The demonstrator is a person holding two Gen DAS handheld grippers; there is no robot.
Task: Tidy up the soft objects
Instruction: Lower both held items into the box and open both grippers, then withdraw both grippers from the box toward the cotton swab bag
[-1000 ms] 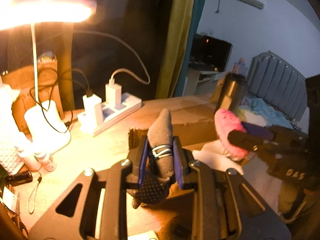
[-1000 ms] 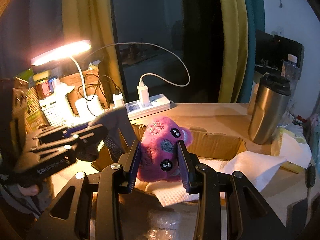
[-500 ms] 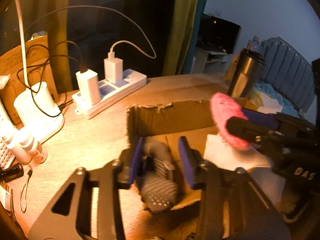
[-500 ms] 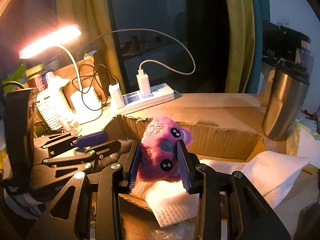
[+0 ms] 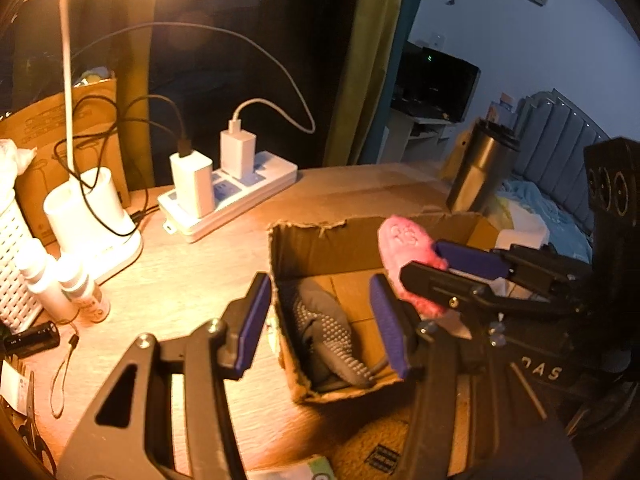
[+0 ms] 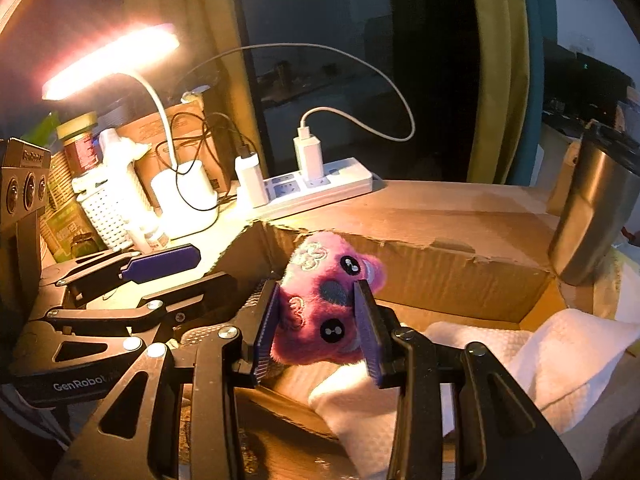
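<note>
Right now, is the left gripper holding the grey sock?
No, the left gripper is open, and the grey sock lies loose in the box.

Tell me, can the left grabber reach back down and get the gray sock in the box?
Probably yes. The left gripper is open and sits right above the gray sock, which lies uncovered in the cardboard box. The right gripper, holding the pink plush toy, hovers beside it, not over the sock.

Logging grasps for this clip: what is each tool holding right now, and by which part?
The right tool clamps the pink plush toy across the sides of its face. The left tool is open and holds nothing; the grey glove lies in the cardboard box.
</note>
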